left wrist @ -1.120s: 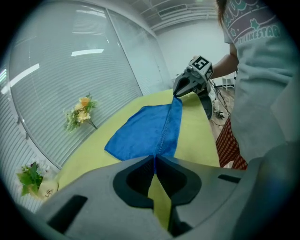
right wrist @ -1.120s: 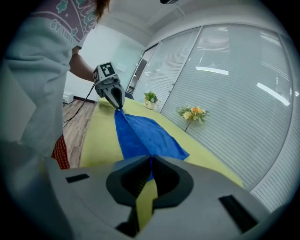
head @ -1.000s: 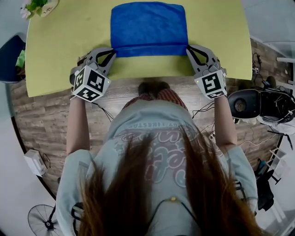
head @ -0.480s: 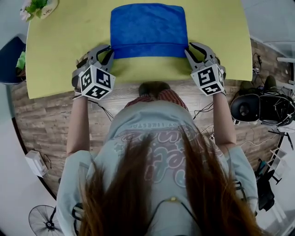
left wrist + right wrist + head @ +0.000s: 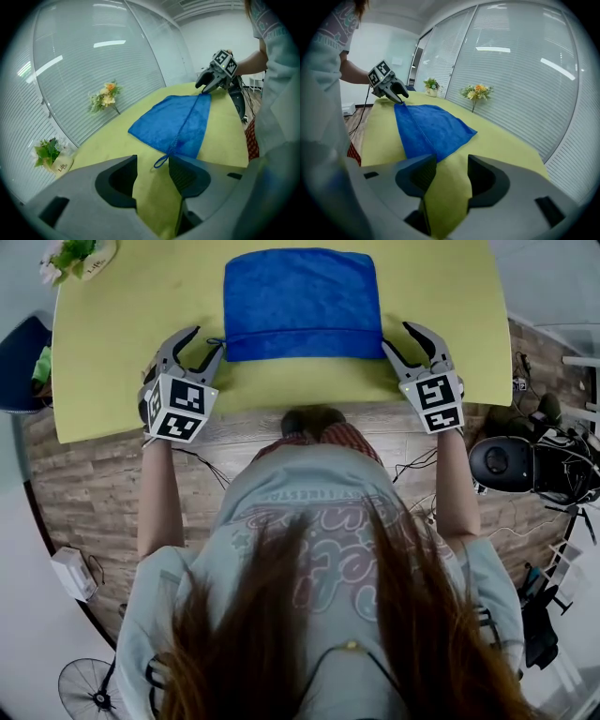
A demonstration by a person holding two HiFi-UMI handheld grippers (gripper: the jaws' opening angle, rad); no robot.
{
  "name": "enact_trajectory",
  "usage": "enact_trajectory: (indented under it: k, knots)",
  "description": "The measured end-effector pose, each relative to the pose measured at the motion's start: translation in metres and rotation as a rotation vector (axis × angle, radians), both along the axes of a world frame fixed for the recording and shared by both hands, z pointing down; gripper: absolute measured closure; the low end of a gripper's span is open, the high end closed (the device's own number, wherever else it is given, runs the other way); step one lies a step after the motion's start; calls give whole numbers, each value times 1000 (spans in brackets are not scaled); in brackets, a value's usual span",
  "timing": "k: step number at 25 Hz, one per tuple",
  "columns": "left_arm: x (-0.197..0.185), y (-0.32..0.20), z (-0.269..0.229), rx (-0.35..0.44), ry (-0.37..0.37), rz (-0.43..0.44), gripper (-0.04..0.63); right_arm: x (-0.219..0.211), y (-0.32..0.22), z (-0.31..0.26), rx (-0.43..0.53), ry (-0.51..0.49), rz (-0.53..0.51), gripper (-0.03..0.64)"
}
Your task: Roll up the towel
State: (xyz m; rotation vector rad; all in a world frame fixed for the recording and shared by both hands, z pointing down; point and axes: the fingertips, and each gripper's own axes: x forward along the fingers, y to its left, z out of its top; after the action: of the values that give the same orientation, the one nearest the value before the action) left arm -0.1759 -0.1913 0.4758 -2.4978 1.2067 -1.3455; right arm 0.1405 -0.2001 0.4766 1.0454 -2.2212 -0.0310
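A blue towel (image 5: 302, 304) lies flat on the yellow-green worktop (image 5: 131, 334), in the middle of it and straight ahead of the person. The towel's near edge is turned over into a narrow band that runs from one side to the other.

The left gripper (image 5: 206, 341) sits at the band's left end and the right gripper (image 5: 398, 337) at its right end, both low over the worktop and angled inward toward the towel.

The left gripper's fingers (image 5: 187, 176) have just been opening and stand apart. The towel's small hanging loop (image 5: 161, 161) lies on the worktop between their tips, and neither finger presses on it. The towel's corner rests just beyond the tips.

The right gripper's fingers (image 5: 487, 180) have also just been opening and stand apart, with only bare worktop between them. The towel's right corner lies just ahead of the finger on the towel's side; whether it touches that finger cannot be told.

A bunch of flowers (image 5: 107, 97) stands at the far edge of the worktop, and a small potted plant (image 5: 51, 157) stands at the far left corner, both well apart from the towel. The floor (image 5: 84, 484) is wood plank.
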Motion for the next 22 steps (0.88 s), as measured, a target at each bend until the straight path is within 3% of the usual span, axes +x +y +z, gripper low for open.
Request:
enact_trajectory:
  k: [5,9,16,22]
  knots:
    - [-15,-2,-11,22,83,-54,410,10,1,-11,35,-30,35,405]
    - [2,9,-21,64,106,44,410,-2,11,-23,85,-25,-31,405]
    - [39,36,-18,71,-1,250,410,-37,37,-18,113,122,-228,405]
    - [42,47,-1,52,-101,320,410,-38,43,-6,98,173,-255,413]
